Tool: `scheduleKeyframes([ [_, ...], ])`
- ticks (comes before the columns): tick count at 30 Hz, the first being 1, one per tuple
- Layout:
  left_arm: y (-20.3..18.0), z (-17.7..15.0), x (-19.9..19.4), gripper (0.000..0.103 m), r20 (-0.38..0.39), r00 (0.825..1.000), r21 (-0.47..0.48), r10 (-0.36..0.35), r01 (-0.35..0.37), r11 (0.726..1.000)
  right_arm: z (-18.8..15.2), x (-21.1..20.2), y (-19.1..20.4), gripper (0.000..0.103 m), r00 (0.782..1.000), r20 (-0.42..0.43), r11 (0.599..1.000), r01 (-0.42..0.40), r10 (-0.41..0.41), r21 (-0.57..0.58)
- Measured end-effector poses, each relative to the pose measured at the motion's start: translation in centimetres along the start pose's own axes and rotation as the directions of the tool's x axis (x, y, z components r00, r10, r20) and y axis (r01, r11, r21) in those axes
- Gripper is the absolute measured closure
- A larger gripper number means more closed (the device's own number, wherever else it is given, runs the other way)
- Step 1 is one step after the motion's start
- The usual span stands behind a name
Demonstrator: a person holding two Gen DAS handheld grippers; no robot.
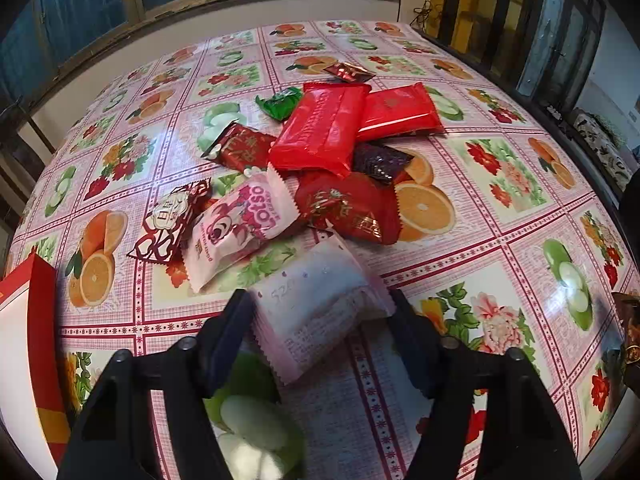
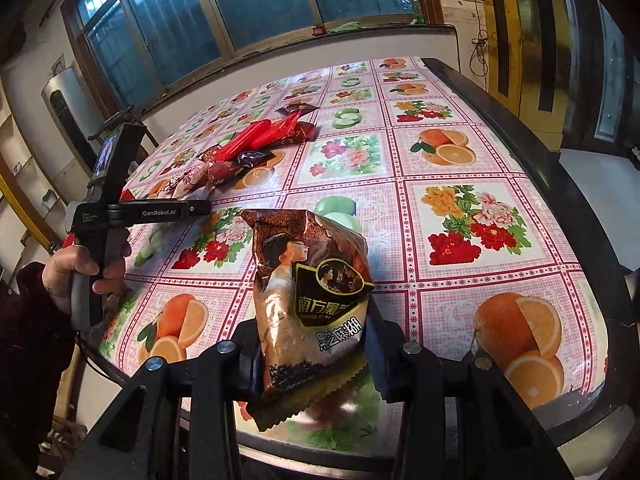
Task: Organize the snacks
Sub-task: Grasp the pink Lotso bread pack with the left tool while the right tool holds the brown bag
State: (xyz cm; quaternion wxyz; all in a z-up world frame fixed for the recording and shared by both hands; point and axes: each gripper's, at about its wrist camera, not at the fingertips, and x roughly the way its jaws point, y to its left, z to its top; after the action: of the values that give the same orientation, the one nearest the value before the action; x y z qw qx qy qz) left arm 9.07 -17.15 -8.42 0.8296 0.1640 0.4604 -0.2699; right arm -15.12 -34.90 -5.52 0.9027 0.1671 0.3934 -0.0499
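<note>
We're looking across a counter (image 1: 500, 248) dressed in a glossy pink checked tablecloth (image 2: 452, 184), every square printed with orange halves, green apples or bunches of flowers. Behind it we've got a white wall (image 2: 280, 60) and above that a wide window (image 2: 256, 4) in a worn wooden frame, the panes glowing blue. On the sill sits a small red object (image 2: 319, 31) with a green cloth (image 2: 344, 26) beside it. Over on the left stands a tall white cylinder (image 2: 66, 104), and to the right we catch yellow and black door panels (image 2: 516, 36) with a thin cable (image 2: 480, 40) hanging down the wall.
</note>
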Motion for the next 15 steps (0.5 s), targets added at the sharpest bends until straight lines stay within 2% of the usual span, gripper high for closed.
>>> scheduleKeyframes([
  [1,-0.3,-0.1,-0.2,0.048,0.003,1.000,0.009,0.001,-0.001,1.000,-0.1,0.1,-0.1,0.059,1.000,-0.006,1.000,0.000,0.000,0.005],
  [4,-1.3,-0.6,-0.9,0.062,0.019,1.000,0.051,0.021,-0.021,0.998,-0.4,0.2,0.0,0.059,1.000,-0.007,1.000,-0.001,0.001,0.011],
  [15,-1.6,-1.8,-2.4,0.082,0.060,0.997,0.035,-0.052,0.050,0.998,-1.3,-0.4,-0.3,0.059,1.000,0.012,1.000,0.025,-0.025,0.003],
])
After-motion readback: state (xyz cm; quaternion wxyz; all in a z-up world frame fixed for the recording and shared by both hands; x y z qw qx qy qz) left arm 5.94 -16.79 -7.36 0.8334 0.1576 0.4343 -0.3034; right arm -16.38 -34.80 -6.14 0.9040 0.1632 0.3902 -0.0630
